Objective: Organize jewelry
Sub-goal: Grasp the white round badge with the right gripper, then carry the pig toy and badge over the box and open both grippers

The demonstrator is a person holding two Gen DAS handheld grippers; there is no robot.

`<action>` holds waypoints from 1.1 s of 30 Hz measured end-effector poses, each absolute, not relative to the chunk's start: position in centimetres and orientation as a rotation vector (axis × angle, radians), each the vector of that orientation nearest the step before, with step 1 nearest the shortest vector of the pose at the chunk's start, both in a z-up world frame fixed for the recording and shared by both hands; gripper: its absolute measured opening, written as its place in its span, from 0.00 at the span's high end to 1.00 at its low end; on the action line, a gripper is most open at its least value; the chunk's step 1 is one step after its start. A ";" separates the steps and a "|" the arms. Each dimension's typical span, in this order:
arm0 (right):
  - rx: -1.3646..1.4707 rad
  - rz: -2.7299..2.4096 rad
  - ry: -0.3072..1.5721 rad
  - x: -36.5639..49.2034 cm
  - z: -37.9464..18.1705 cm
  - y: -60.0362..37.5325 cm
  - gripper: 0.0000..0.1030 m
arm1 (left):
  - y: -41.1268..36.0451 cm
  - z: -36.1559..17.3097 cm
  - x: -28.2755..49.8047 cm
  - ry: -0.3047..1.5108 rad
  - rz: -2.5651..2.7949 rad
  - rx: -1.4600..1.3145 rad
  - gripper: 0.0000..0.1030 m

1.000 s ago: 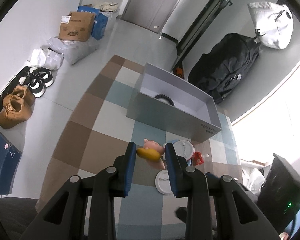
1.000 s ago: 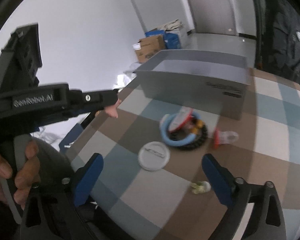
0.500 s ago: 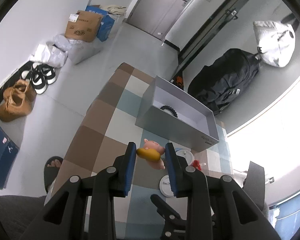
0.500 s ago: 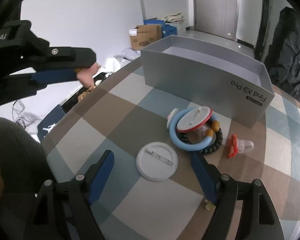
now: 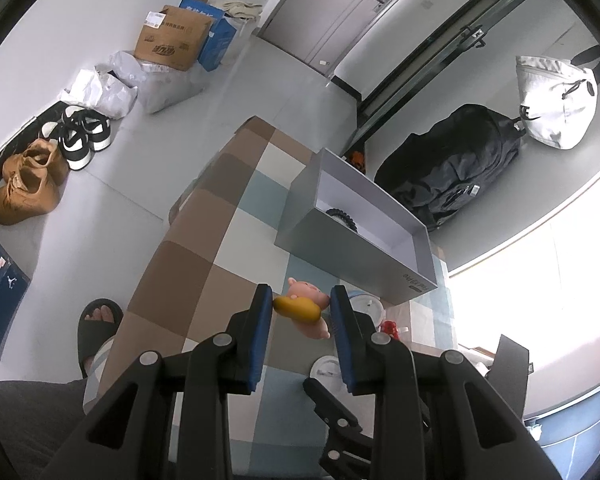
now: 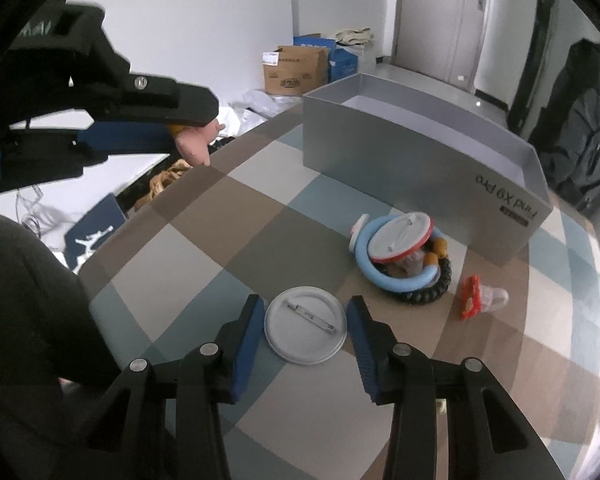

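Observation:
My left gripper [image 5: 301,305] is shut on a small pink pig figure with a yellow ring [image 5: 302,306] and holds it high above the checked table; it also shows in the right wrist view [image 6: 196,140]. My right gripper [image 6: 306,322] is open, low over the table, its fingers on either side of a white round pin badge [image 6: 305,330] that lies face down. A grey open box [image 6: 416,176] stands at the far side, with a black beaded bracelet [image 5: 342,216] inside it. A pile with a blue ring [image 6: 396,276], a red-rimmed badge [image 6: 400,236] and a black bracelet [image 6: 428,292] lies in front of the box.
A red and clear clip [image 6: 482,296] lies right of the pile. The table [image 6: 204,240] drops off at its left edge. On the floor are shoes [image 5: 32,180], cardboard boxes [image 5: 172,40] and a black bag [image 5: 452,168]. A sandalled foot [image 5: 96,332] is beside the table.
My left gripper rose higher with the pig figure. My right gripper moved down and forward, and its fingers narrowed around the white badge.

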State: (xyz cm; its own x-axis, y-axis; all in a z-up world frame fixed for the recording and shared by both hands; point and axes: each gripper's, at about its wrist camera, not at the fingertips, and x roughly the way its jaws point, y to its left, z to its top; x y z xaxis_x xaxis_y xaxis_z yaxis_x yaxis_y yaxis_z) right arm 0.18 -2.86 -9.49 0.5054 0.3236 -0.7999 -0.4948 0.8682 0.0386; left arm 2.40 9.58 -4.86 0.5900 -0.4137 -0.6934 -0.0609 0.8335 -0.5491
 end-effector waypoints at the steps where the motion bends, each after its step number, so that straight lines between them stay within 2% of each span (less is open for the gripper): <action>1: -0.193 0.500 0.921 0.2 -9.5 -3.1 0.60 | 9.6 -4.9 2.4 0.929 -0.218 -0.569 0.76; 15: -0.060 0.542 0.883 -0.4 -5.6 -6.6 0.60 | 8.1 -4.8 2.4 0.917 -0.224 -0.514 0.76; 33: 0.061 0.509 0.761 3.9 0.2 -12.7 0.60 | 4.3 -1.1 4.8 0.855 -0.214 -0.397 0.76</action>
